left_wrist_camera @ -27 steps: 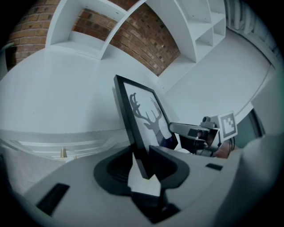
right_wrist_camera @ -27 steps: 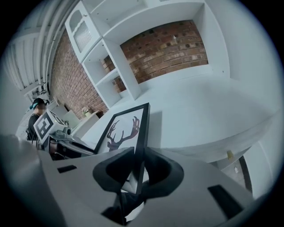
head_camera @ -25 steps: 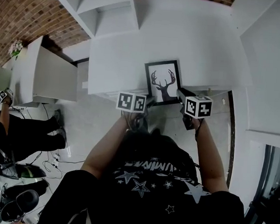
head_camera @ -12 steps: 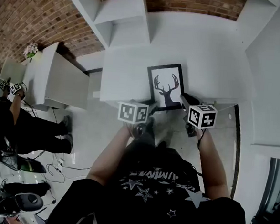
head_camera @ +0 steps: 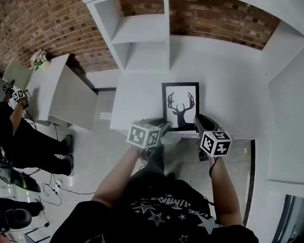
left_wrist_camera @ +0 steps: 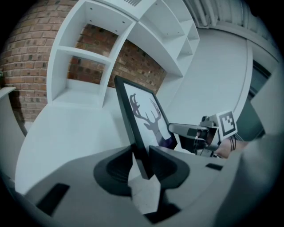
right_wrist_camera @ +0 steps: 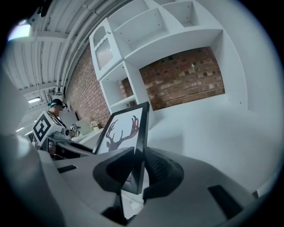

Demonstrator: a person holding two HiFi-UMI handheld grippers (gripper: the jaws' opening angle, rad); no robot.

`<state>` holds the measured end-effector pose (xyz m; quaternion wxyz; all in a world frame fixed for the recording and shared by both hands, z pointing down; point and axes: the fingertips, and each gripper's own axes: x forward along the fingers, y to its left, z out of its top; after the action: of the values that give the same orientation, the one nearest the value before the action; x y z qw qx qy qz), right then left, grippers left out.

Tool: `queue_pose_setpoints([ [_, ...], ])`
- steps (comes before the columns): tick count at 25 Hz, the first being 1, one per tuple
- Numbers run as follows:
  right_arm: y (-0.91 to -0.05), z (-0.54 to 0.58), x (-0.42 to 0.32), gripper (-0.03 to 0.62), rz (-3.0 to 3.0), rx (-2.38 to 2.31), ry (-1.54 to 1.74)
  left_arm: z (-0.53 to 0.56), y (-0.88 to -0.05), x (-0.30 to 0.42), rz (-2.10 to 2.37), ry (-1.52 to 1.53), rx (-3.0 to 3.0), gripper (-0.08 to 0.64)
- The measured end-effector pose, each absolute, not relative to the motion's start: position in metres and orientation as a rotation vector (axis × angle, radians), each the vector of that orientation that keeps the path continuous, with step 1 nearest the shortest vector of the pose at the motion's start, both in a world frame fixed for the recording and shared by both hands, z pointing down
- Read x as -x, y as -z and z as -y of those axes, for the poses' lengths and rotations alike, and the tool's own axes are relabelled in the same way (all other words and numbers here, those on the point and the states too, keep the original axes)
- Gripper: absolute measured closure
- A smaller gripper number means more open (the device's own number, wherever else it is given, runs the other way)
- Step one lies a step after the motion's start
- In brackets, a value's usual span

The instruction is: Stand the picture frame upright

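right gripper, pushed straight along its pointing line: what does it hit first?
The right gripper is shut on the picture frame; past that, likely the white desk top, before the brick wall. Depth is unclear.

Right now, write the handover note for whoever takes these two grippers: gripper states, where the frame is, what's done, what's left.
Left gripper: shut on the picture frame's left edge, near the bottom corner.
Right gripper: shut on its right edge, also low down.
Frame: held at a slant over the white desk, near its front edge.
Done: both edges gripped, frame tipped up.
Left: bring it fully upright, seat its bottom edge on the desk, then open both jaws.
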<state>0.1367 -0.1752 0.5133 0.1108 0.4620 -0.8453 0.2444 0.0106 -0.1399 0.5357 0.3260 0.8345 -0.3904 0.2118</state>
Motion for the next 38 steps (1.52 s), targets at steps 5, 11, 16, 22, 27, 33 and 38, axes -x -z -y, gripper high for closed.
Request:
queue_pose_setpoints([
  [5,-0.505,0.218,-0.124,0.512,2.495,-1.354,-0.682,0.183,-0.529,0.001,1.041,-0.543,-2.204,0.436],
  [11,-0.504,0.268,-0.105,0.512,2.497,-1.36,-0.662,0.234,-0.527,0.021,1.071,-0.565,-2.228,0.436],
  [16,-0.512,0.302,-0.092,0.512,2.481,-1.368,-0.632,0.27,-0.536,0.033,1.083,-0.606,-2.242,0.436],
  [22,-0.517,0.332,-0.081,0.512,2.467,-1.39,-0.619,0.303,-0.539,0.044,1.073,-0.621,-2.272,0.436],
  [27,-0.521,0.349,-0.075,0.512,2.472,-1.419,-0.597,0.321,-0.544,0.05,1.082,-0.624,-2.298,0.436],
  [33,-0.528,0.361,-0.071,0.512,2.456,-1.422,-0.567,0.334,-0.555,0.054,1.088,-0.631,-2.3,0.437],
  [38,-0.537,0.367,-0.068,0.512,2.439,-1.418,-0.581,0.343,-0.565,0.058,1.101,-0.666,-2.297,0.445],
])
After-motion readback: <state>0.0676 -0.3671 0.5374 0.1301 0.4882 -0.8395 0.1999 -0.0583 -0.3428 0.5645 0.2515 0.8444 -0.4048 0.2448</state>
